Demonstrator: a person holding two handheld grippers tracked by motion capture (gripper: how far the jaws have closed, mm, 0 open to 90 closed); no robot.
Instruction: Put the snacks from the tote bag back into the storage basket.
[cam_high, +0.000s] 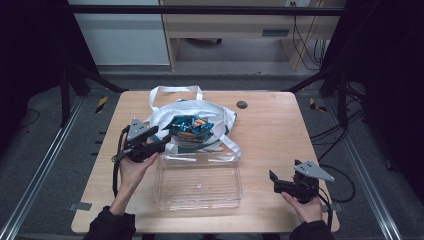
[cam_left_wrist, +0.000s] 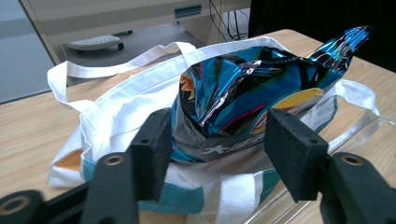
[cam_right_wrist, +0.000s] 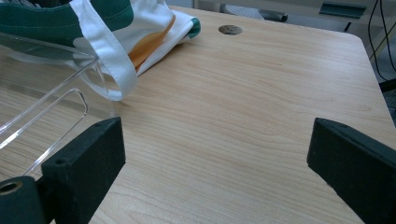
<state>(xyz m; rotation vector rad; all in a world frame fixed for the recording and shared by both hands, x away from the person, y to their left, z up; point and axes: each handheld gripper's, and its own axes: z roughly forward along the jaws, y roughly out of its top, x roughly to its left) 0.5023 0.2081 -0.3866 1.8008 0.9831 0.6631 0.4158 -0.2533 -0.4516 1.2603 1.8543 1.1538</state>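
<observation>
A shiny blue snack bag (cam_high: 190, 127) sticks out of the mouth of a white tote bag (cam_high: 220, 117) with teal trim at the middle of the table. My left gripper (cam_high: 164, 140) reaches in from the left. In the left gripper view the snack bag (cam_left_wrist: 243, 88) fills the gap of that gripper (cam_left_wrist: 217, 140), its jaws pressing the crumpled near end from both sides, above the tote bag (cam_left_wrist: 116, 107). My right gripper (cam_high: 274, 181) is open and holds nothing, low over bare wood at the front right, as the right gripper view (cam_right_wrist: 215, 154) shows.
A clear plastic tray (cam_high: 159, 185) stands empty in front of the tote bag; its wall (cam_right_wrist: 46, 107) lies left of my right jaws. A tote strap (cam_right_wrist: 112, 70) hangs over the tray's corner. A small round grommet (cam_high: 242, 104) sits in the tabletop behind.
</observation>
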